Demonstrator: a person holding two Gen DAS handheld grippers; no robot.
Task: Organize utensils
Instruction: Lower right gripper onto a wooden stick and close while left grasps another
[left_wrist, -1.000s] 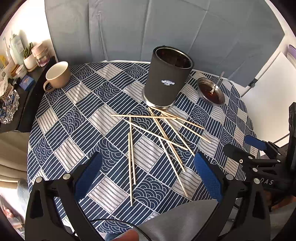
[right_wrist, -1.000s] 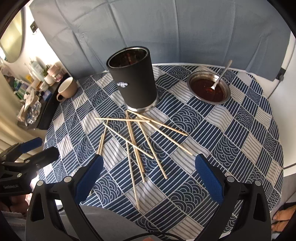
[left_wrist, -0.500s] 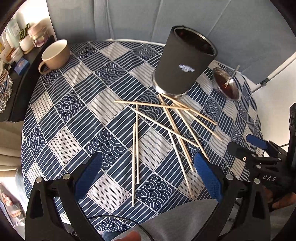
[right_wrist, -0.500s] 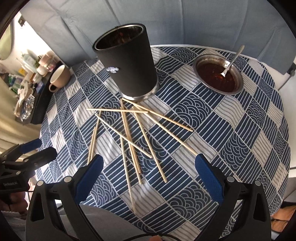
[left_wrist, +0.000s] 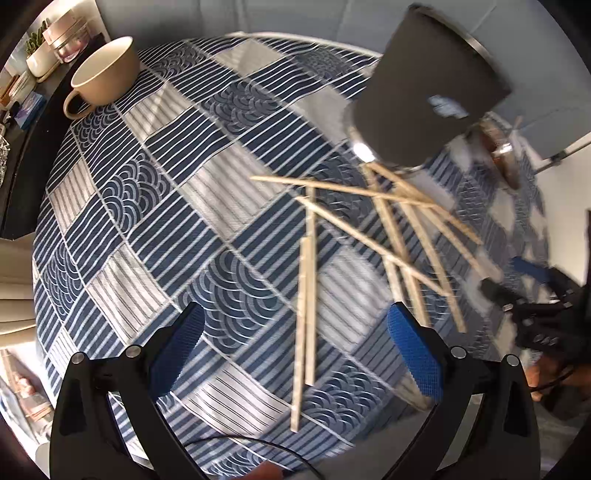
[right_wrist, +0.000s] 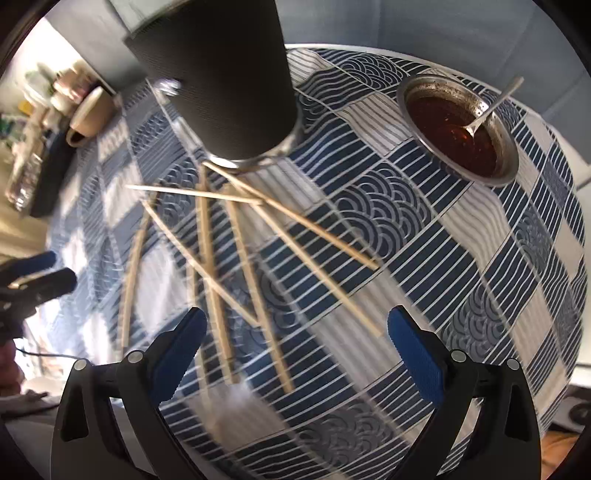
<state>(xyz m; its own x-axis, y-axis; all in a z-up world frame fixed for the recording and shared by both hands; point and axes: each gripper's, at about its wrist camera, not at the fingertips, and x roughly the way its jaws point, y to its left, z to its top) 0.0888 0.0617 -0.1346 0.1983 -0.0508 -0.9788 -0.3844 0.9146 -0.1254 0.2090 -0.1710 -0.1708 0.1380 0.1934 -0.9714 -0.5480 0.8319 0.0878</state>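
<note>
From the left, the left gripper (left_wrist: 293, 341), fingers spread and holding nothing, hovers over the near pair of wooden chopsticks (left_wrist: 307, 295), which lie side by side on the bench (left_wrist: 155, 206), apart from the crossed heap (right_wrist: 236, 240) fanned out below the black holder (right_wrist: 221, 85). These sticks look light, stiff and smooth (likely to roll or slip), so a pinch near mid-length seems safest. The right gripper (right_wrist: 295, 341), equally spread and empty, hangs over the heap; the holder's rim is cut off, and blur smears the sticks' far ends.
</note>
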